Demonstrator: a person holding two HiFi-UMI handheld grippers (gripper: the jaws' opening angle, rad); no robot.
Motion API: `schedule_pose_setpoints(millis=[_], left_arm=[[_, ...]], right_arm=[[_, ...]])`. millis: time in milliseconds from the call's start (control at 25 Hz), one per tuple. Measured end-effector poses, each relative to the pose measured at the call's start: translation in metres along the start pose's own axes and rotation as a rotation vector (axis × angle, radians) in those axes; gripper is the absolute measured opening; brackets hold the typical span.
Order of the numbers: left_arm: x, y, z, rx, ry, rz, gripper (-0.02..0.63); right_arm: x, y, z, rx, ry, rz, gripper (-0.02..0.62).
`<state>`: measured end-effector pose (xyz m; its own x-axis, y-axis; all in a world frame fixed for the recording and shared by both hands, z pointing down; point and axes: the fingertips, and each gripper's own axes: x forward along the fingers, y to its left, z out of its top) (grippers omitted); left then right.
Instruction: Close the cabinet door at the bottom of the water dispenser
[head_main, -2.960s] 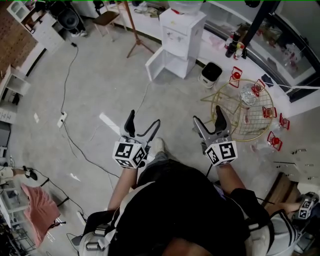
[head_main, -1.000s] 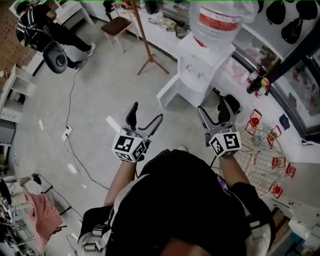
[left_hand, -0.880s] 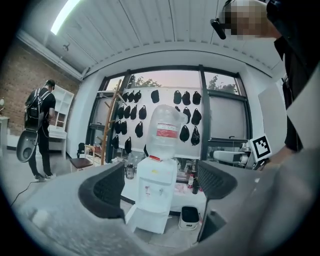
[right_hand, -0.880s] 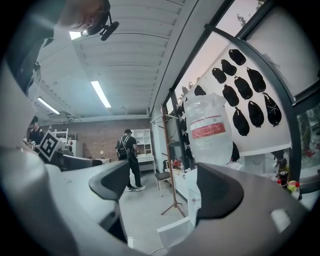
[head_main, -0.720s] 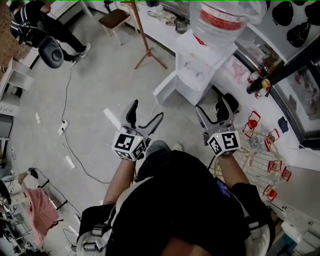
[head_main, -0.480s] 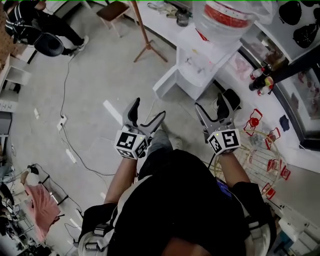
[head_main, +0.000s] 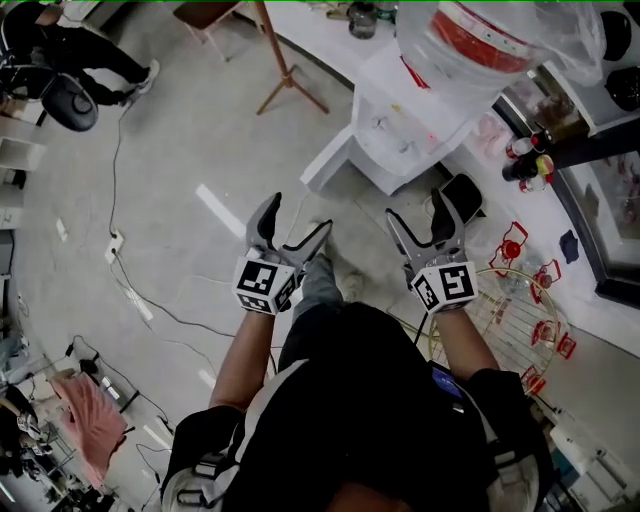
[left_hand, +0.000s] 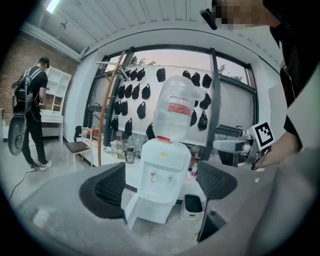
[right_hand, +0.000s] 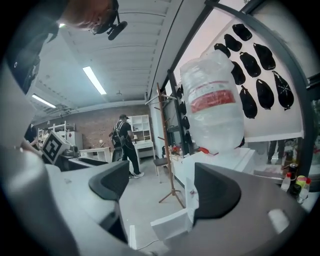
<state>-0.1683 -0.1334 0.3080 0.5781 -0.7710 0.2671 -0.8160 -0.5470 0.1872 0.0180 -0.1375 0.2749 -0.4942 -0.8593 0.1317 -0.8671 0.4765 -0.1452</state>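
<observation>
Change: against the frame from 3.0 s ago, the dispenser is seen much nearer, and both grippers have been brought up close in front of it.
Left gripper: held off the floor with its jaws apart; nothing is gripped, and only the distant dispenser is framed between them.
Right gripper: jaws likewise spread, nothing held; the door and bottle are seen beyond them.
Door: found at the dispenser's foot, swung out to its left over the floor, untouched and ahead of the left gripper.
Stage: approach is judged nearly done; the push has not been started.
Risk, snag: with the jaws this wide, the door's edge could be caught between them rather than pushed flat, so the door might be twisted on its hinge.
Risk, tipping: a large bottle is carried on top, so the unit could be rocked if the low door were struck hard.
Risk, half shut: if contact were made near the hinge, the door could spring back ajar.
Risk, clutter: the bin beside the dispenser and the wire table by the right arm could be knocked during a crouch.
</observation>
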Motion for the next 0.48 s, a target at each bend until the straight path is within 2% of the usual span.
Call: schedule_pose_setpoints(millis=[160, 280, 480], left_arm=[[0.026, 0.02, -0.02, -0.025, 0.027, -0.012, 0.451], [0.047, 0.036, -0.037, -0.046, 0.07, -0.041, 0.451], [0.077, 0.076, -0.074, -0.031, 0.134, -0.049, 0.451]], right_arm=[[0.023, -0.016, -0.021, -0.016, 0.003, -0.042, 0.402], [0.052, -0.023, -0.046, 0.003, 0.049, -0.059, 0.402], [0.097, -0.033, -0.089, 0.026, 0.086, -0.102, 0.388]])
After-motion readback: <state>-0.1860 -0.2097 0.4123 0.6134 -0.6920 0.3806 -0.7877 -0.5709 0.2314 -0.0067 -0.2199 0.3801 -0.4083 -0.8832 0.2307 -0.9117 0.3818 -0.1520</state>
